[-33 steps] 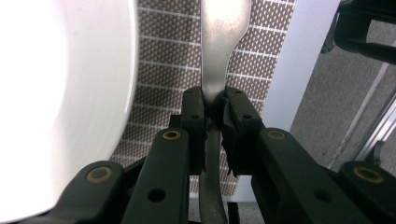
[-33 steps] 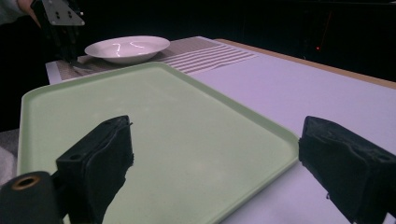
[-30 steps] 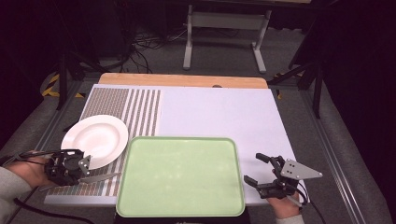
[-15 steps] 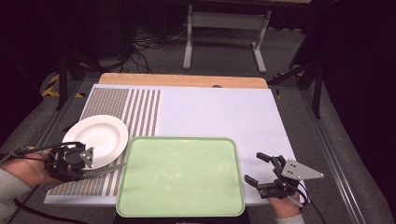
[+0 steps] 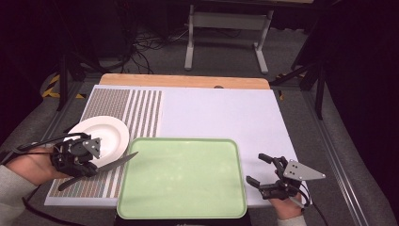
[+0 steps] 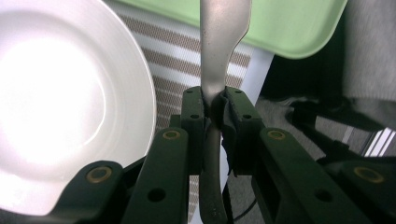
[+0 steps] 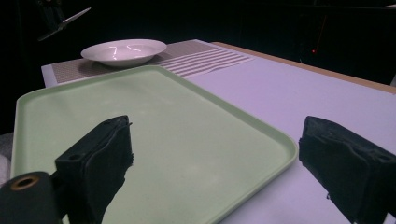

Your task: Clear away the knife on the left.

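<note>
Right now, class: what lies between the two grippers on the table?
In the high view, the green tray lies between the left gripper and the right gripper.

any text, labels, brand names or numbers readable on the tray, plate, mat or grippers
None: no readable word, number or sign.
Green tray: plain, unmarked.
White plate: plain, only light glare.
Striped placemat: a woven pattern, no lettering.
Left gripper, shut on a knife: bare metal, no stamp visible.
Right gripper, with its grey plate: no label visible.
</note>
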`<state>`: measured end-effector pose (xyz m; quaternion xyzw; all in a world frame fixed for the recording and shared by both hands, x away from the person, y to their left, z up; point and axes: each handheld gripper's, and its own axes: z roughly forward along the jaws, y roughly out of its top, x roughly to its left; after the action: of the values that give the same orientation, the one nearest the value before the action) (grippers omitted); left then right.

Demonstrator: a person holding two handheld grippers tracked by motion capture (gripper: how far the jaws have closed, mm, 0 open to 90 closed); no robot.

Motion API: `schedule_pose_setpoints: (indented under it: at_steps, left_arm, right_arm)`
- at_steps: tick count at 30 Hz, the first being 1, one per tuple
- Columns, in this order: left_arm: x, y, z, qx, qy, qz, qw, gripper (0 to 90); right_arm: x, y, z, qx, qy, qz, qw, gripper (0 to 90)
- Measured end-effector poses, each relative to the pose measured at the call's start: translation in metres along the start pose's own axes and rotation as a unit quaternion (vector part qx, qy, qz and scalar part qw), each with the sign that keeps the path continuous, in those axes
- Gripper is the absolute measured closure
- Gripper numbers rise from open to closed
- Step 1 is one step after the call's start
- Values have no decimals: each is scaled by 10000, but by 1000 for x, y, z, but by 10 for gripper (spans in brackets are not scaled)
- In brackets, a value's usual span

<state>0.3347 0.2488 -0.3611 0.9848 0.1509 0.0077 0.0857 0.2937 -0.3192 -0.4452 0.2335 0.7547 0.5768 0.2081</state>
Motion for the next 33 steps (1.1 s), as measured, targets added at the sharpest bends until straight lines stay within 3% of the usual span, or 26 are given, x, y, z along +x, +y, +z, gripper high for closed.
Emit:
schedule_pose_setpoints:
  at_steps: [4,12,24,33]
  left_arm:
    - [1,7,0,-269,-121,-202,9994,798]
    - [2,20,-2,-650,-156,-370,9971,798]
    - [0,44,5,-1277,-505,-634,9885,798]
    - [-4,63,21,-1467,-781,-718,9835,798]
  right_arm:
    - [0,-1,0,35,6,-13,10000,100]
    - [-1,0,1,25,17,-35,10000,100]
    - [-4,1,3,34,57,-51,10000,100]
    - [-4,1,3,23,53,-52,10000,100]
